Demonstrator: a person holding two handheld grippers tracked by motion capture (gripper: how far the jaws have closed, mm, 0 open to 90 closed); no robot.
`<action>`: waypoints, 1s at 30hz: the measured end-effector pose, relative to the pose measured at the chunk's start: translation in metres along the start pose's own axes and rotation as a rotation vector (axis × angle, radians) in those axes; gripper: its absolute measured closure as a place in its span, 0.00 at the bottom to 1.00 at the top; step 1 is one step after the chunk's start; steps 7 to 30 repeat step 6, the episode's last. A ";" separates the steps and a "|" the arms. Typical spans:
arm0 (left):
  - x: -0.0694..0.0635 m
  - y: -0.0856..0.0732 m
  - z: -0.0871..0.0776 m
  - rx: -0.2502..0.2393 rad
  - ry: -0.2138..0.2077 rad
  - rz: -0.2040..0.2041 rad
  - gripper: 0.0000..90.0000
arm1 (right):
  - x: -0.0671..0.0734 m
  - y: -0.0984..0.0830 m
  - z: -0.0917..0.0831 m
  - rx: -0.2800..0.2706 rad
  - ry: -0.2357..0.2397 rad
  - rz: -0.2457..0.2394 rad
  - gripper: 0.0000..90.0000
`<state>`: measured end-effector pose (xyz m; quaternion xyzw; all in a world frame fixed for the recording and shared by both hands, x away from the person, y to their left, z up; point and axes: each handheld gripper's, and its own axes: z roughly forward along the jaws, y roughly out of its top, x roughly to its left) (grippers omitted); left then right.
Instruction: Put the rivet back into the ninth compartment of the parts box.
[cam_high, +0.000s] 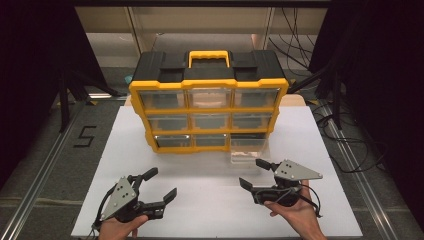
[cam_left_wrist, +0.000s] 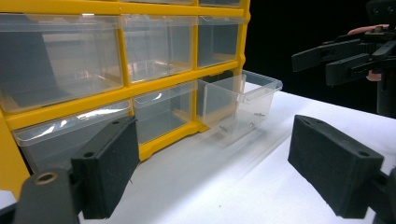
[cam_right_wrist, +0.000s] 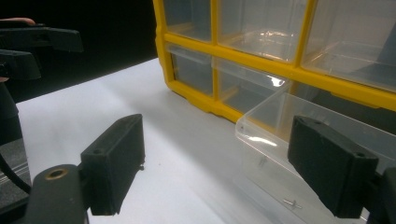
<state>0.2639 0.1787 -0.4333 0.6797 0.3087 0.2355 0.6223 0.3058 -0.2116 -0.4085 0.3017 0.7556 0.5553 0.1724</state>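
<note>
High view, left to right: my left gripper (cam_high: 159, 186) sits at the lower left of the frame, jaws spread wide and holding nothing, above the white table (cam_high: 210, 210). Up and to its right, at the frame's centre, stands the yellow organizer (cam_high: 209, 86) with its grid of clear drawers. The bottom-right drawer (cam_high: 246, 150) is pulled out toward me and rests on the table, right of centre. My right gripper (cam_high: 254, 173) lies in the lower right, jaws also wide and empty, its upper jaw tip just beside the drawer's front right corner; I cannot tell whether they touch.

Left gripper view puts the drawer (cam_left_wrist: 240, 105) at centre right, well beyond my jaws, with small screws (cam_left_wrist: 254, 117) inside. Right gripper view shows the drawer (cam_right_wrist: 289, 154) at lower right, partly behind my right-hand jaw.
</note>
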 end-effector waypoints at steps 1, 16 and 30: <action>0.000 0.000 0.000 0.002 0.000 0.002 0.18 | 0.000 0.000 -0.001 0.002 -0.005 -0.001 0.22; 0.000 0.000 0.000 0.000 -0.001 0.001 0.18 | 0.000 -0.001 -0.002 0.012 -0.004 -0.001 0.21; 0.000 0.000 0.000 0.000 -0.001 0.001 0.18 | 0.000 -0.001 -0.002 0.012 -0.004 -0.001 0.21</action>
